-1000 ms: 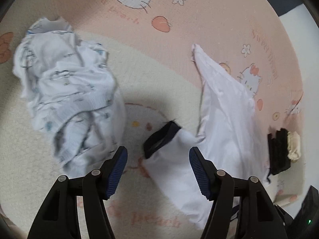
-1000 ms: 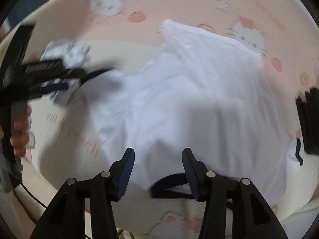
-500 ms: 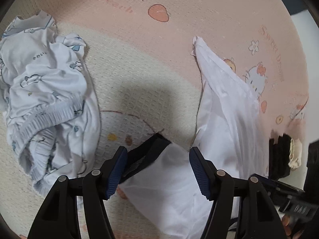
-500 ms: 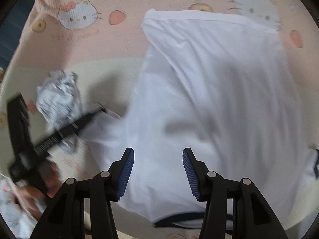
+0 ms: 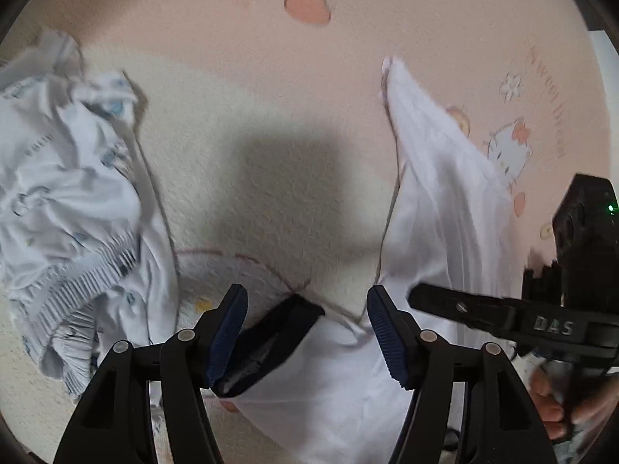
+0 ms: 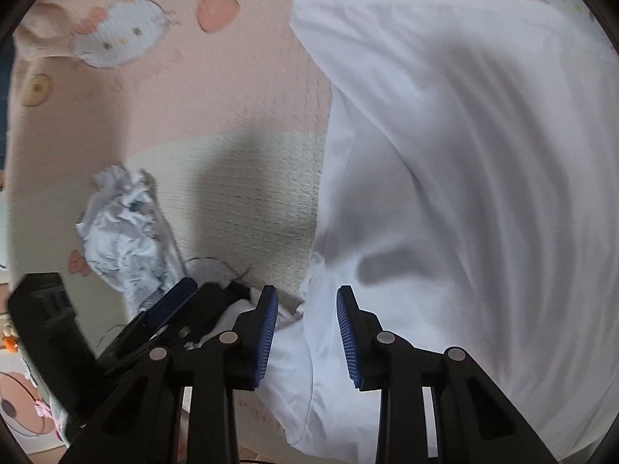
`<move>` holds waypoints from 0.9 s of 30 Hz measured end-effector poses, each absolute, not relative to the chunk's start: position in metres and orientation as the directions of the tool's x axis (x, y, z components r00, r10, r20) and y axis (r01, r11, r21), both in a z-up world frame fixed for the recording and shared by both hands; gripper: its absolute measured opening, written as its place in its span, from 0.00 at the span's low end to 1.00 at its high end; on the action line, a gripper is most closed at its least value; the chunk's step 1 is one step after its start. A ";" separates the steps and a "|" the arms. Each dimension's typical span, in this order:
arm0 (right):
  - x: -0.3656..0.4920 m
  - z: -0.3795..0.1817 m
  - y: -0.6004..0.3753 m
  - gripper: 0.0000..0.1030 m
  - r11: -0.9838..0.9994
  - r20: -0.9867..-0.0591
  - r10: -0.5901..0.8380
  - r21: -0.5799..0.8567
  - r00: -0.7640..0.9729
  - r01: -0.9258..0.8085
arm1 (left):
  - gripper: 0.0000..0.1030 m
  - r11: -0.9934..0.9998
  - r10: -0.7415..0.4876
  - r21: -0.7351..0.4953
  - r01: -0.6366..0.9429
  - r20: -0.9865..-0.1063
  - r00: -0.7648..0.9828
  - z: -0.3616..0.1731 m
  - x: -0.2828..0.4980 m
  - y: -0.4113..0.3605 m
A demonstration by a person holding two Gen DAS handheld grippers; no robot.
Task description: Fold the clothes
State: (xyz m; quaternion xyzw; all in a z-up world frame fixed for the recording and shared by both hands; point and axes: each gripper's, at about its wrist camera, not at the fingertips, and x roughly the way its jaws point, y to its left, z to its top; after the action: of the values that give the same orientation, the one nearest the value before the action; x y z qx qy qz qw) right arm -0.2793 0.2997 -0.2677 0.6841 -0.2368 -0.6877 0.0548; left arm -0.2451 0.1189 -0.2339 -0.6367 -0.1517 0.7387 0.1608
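left gripper (image 5: 305,332) spread over white shirt (image 5: 437,208); right gripper (image 6: 307,338) closing, shirt between; "das" on it.

White raised capitals "DAS" stand on the black plastic arm of the right gripper (image 5: 503,311), seen at the lower right of the left wrist view. Faded red lettering runs sideways along the right margin of the pink-and-cream cartoon-cat printed blanket (image 5: 240,77); it appears to read "Sweet Dream", though blur leaves this uncertain. No legible text appears in the right wrist view.
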 end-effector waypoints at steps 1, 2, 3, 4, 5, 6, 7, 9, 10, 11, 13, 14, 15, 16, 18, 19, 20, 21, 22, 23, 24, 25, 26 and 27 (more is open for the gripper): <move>-0.282 -0.272 0.298 0.30 -0.884 -0.916 -0.397 0.396 -0.046 -0.250 | 0.60 -0.904 0.426 -0.424 -0.046 -0.895 -0.132 -0.235 -0.246 0.119; -0.284 -0.276 0.296 0.30 -0.885 -0.918 -0.395 0.391 -0.034 -0.252 | 0.60 -0.906 0.423 -0.421 -0.046 -0.897 -0.125 -0.237 -0.247 0.120; -0.285 -0.278 0.295 0.30 -0.883 -0.915 -0.401 0.396 -0.032 -0.251 | 0.60 -0.906 0.423 -0.420 -0.044 -0.899 -0.114 -0.240 -0.247 0.120; -0.286 -0.280 0.293 0.30 -0.880 -0.912 -0.409 0.403 -0.033 -0.249 | 0.60 -0.908 0.419 -0.417 -0.039 -0.903 -0.095 -0.244 -0.247 0.121; -0.287 -0.282 0.292 0.30 -0.880 -0.911 -0.411 0.404 -0.025 -0.251 | 0.60 -0.910 0.415 -0.414 -0.035 -0.906 -0.080 -0.247 -0.247 0.121; -0.289 -0.284 0.291 0.30 -0.879 -0.911 -0.413 0.403 -0.016 -0.254 | 0.60 -0.912 0.410 -0.408 -0.036 -0.909 -0.076 -0.249 -0.246 0.122; -0.290 -0.286 0.291 0.30 -0.883 -0.915 -0.403 0.391 -0.006 -0.258 | 0.60 -0.914 0.405 -0.403 -0.047 -0.911 -0.080 -0.248 -0.246 0.124; -0.291 -0.291 0.291 0.30 -0.892 -0.925 -0.380 0.363 0.013 -0.269 | 0.60 -0.918 0.396 -0.391 -0.068 -0.914 -0.089 -0.247 -0.245 0.126; -0.292 -0.294 0.291 0.30 -0.896 -0.929 -0.369 0.349 0.023 -0.275 | 0.60 -0.920 0.390 -0.383 -0.081 -0.916 -0.095 -0.246 -0.245 0.128; -0.293 -0.296 0.291 0.30 -0.899 -0.931 -0.363 0.342 0.029 -0.274 | 0.60 -0.924 0.379 -0.370 -0.101 -0.919 -0.105 -0.245 -0.244 0.131; -0.296 -0.301 0.290 0.30 -0.901 -0.933 -0.359 0.335 0.038 -0.275 | 0.49 -0.930 0.358 -0.343 -0.135 -0.927 -0.112 -0.246 -0.243 0.137; -0.297 -0.303 0.290 0.30 -0.903 -0.934 -0.356 0.332 0.042 -0.273 | 0.32 -0.930 0.353 -0.337 -0.147 -0.930 -0.101 -0.248 -0.242 0.140; -0.298 -0.304 0.289 0.30 -0.905 -0.935 -0.352 0.328 0.044 -0.269 | 0.24 -0.929 0.352 -0.335 -0.156 -0.931 -0.096 -0.249 -0.240 0.142; -0.298 -0.305 0.286 0.30 -0.912 -0.938 -0.344 0.321 0.047 -0.256 | 0.22 -0.930 0.346 -0.327 -0.166 -0.933 -0.099 -0.249 -0.238 0.144; -0.300 -0.306 0.280 0.30 -0.929 -0.947 -0.317 0.300 0.051 -0.215 | 0.12 -0.938 0.318 -0.290 -0.188 -0.938 -0.139 -0.247 -0.231 0.146; -0.300 -0.305 0.277 0.29 -0.939 -0.952 -0.302 0.288 0.047 -0.188 | 0.11 -0.942 0.306 -0.275 -0.191 -0.939 -0.159 -0.246 -0.229 0.144; -0.300 -0.304 0.274 0.28 -0.952 -0.962 -0.271 0.262 0.039 -0.157 | 0.10 -0.947 0.298 -0.268 -0.177 -0.939 -0.170 -0.246 -0.227 0.139; -0.300 -0.303 0.271 0.13 -0.965 -0.971 -0.236 0.231 0.030 -0.124 | 0.08 -0.951 0.292 -0.265 -0.161 -0.940 -0.177 -0.246 -0.226 0.134; -0.300 -0.303 0.270 0.06 -0.973 -0.977 -0.210 0.206 0.027 -0.101 | 0.08 -0.952 0.295 -0.273 -0.139 -0.940 -0.174 -0.249 -0.225 0.128; -0.299 -0.302 0.271 0.06 -0.976 -0.979 -0.204 0.202 0.018 -0.082 | 0.08 -0.951 0.304 -0.288 -0.114 -0.938 -0.168 -0.251 -0.223 0.120; -0.298 -0.303 0.275 0.06 -0.971 -0.974 -0.225 0.223 0.012 -0.087 | 0.08 -0.948 0.317 -0.306 -0.089 -0.934 -0.163 -0.253 -0.221 0.112; -0.297 -0.305 0.280 0.05 -0.964 -0.968 -0.252 0.250 0.007 -0.096 | 0.08 -0.941 0.338 -0.331 -0.070 -0.927 -0.163 -0.254 -0.219 0.106; -0.296 -0.306 0.285 0.05 -0.955 -0.961 -0.278 0.276 0.003 -0.105 | 0.08 -0.934 0.357 -0.352 -0.060 -0.920 -0.164 -0.255 -0.218 0.102; -0.295 -0.307 0.289 0.05 -0.949 -0.954 -0.299 0.297 -0.002 -0.108 | 0.08 -0.927 0.375 -0.372 -0.051 -0.912 -0.166 -0.256 -0.217 0.098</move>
State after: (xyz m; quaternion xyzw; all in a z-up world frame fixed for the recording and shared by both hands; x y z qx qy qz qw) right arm -0.2948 0.2888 -0.3071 0.7030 -0.1448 -0.6929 0.0688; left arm -0.2168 0.0976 -0.2563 -0.6301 -0.1288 0.7526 0.1415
